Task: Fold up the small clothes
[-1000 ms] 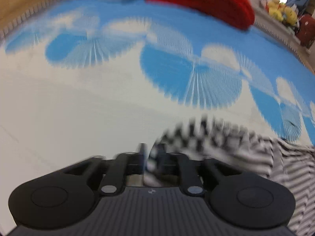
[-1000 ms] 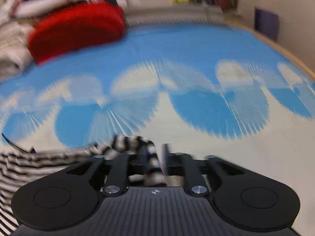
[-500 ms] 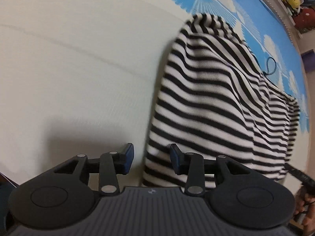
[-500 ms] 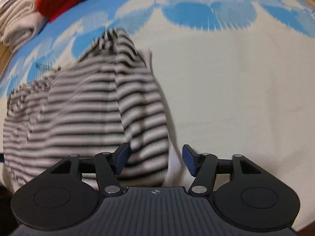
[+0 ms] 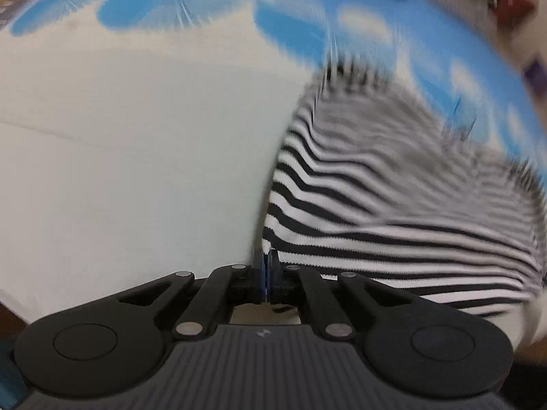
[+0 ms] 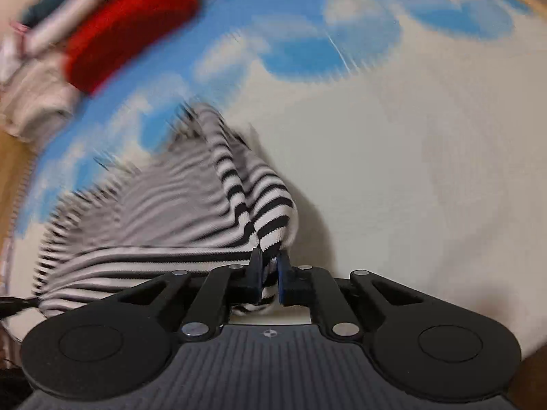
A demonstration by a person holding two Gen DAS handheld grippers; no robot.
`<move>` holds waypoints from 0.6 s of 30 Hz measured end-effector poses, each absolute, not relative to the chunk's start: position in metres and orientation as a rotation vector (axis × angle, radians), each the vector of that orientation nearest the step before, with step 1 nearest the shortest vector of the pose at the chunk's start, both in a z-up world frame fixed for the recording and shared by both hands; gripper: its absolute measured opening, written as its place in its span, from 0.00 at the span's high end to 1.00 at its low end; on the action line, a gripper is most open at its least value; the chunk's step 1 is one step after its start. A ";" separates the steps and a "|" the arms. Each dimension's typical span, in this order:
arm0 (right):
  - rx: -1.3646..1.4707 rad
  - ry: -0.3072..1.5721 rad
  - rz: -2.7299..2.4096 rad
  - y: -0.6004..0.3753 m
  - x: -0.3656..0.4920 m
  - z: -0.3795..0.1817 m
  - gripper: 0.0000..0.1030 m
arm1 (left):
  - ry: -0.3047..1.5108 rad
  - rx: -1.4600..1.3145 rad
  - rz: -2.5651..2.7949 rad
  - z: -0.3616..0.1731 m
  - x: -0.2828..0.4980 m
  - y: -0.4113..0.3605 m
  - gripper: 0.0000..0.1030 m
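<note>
Pinching a corner of the black-and-white striped garment, the left tongs are nearly closed on the cloth, it seems, through blur. The garment lies on a blue-and-cream cover. The right tongs clamp its other corner; a red bundle lies beyond.

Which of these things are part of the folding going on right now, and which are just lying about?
In the job:
- striped top, pinched at its near edge by both tongs
- left tongs
- right tongs
- blue-and-white cloth it lies on

Lying about:
- red garment, at the far side
- pale folded clothes beside it
</note>
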State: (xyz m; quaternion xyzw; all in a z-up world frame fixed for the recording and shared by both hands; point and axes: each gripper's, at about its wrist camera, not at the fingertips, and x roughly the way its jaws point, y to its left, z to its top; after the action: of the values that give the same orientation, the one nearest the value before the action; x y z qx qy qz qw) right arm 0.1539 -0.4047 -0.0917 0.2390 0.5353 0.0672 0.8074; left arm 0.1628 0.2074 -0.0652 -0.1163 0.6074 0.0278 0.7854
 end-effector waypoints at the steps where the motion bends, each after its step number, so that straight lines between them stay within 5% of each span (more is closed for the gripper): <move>1: 0.484 1.206 0.120 -0.399 0.154 -0.104 0.92 | 1.381 -0.230 0.042 -0.075 0.162 0.201 0.98; 4: 0.421 1.227 0.080 -0.388 0.156 -0.116 0.87 | 1.389 -0.128 0.106 -0.074 0.160 0.195 0.95; 7: 0.423 1.128 0.006 -0.393 0.156 -0.102 0.68 | 1.249 -0.234 0.104 -0.048 0.161 0.201 0.72; 11: 0.416 0.943 0.103 -0.391 0.153 -0.075 0.61 | 1.151 -0.356 -0.020 -0.028 0.168 0.186 0.71; 18: 0.226 1.141 0.247 -0.348 0.171 -0.110 0.54 | 1.259 -0.293 -0.104 -0.051 0.191 0.137 0.65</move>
State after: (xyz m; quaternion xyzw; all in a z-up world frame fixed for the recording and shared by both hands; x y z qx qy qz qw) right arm 0.1709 -0.3476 -0.1103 0.1063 0.5377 0.1164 0.8283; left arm 0.1914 0.1374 -0.0508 -0.1362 0.5865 -0.0483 0.7969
